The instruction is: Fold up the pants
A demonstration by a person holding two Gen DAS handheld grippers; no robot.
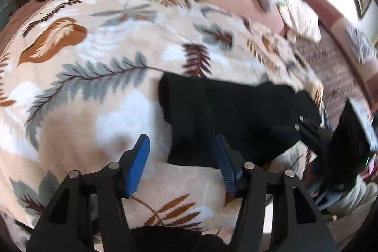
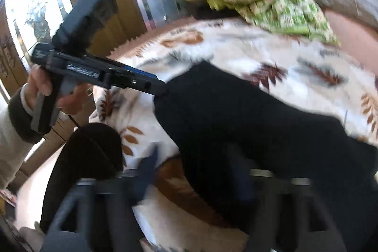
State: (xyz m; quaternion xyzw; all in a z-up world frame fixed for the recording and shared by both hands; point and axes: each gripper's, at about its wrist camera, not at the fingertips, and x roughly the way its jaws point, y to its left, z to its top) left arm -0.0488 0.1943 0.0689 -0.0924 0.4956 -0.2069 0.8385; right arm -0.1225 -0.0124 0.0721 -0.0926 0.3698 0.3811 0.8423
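- While both grippers hang over the bed (image 1: pixel 78 124), the pants (image 1: pixel 226 119) lie folded, long axis running left to right.
- Left gripper (image 1: pixel 183 163): half open, empty, one finger over the pants' near-left corner.
- Right gripper (image 2: pixel 203 171): blurry, looks wide open, holding nothing, pants right under it, so it's nearer.

Legible text: none. The left gripper (image 2: pixel 163 89) carries one pale marking on its side. It is too blurred to read.

Black pants (image 1: pixel 226 119) on a beige blanket (image 1: pixel 99 58) (rust, grey leaves).
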